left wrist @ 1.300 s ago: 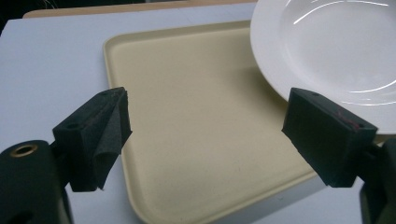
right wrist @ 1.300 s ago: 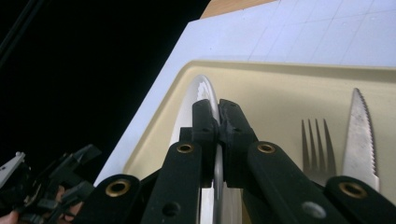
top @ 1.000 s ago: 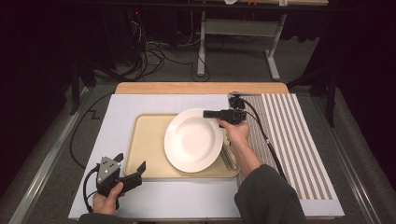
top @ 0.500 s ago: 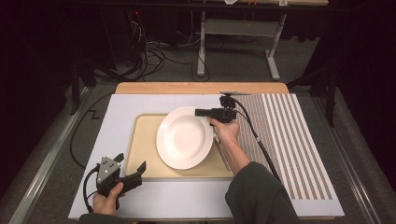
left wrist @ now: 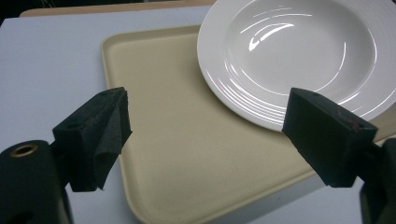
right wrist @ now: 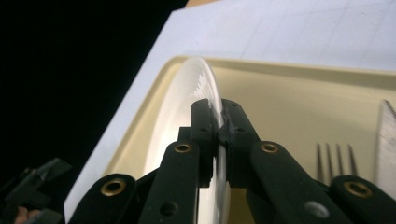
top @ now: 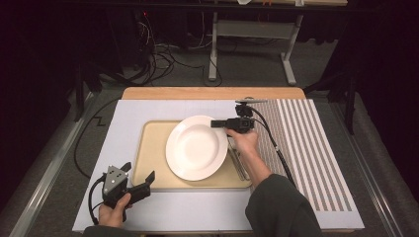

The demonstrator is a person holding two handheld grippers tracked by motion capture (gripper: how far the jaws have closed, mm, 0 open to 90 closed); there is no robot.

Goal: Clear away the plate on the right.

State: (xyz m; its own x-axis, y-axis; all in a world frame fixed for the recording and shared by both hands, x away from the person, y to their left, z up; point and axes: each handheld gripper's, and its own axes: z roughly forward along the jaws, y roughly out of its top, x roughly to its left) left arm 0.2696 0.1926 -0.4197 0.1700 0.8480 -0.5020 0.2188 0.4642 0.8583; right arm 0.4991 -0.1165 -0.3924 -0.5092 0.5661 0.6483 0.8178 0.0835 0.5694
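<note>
A white deep plate (top: 195, 148) lies over the beige tray (top: 153, 158), with its right rim raised. My right gripper (top: 216, 123) is shut on that rim; in the right gripper view its pads (right wrist: 217, 109) pinch the plate's edge (right wrist: 187, 102). Its jaws have just eased open a little, with the rim still between them. My left gripper (top: 138, 171) is held open off the tray's near left corner with nothing in it. The left gripper view looks between its open jaws (left wrist: 205, 130) at the tray (left wrist: 187, 154) and the plate (left wrist: 299, 51).
A fork (right wrist: 334, 156) and a knife (right wrist: 385, 135) lie on the tray's right side, beside the plate (top: 237, 160). The tray sits on a white mat (top: 133, 113). A striped mat (top: 306, 143) lies to the right, and the wooden table edge (top: 212, 93) runs behind.
The plate has slid left across the tray with the right gripper on its rim, uncovering the fork and knife. The left gripper has stayed still.
</note>
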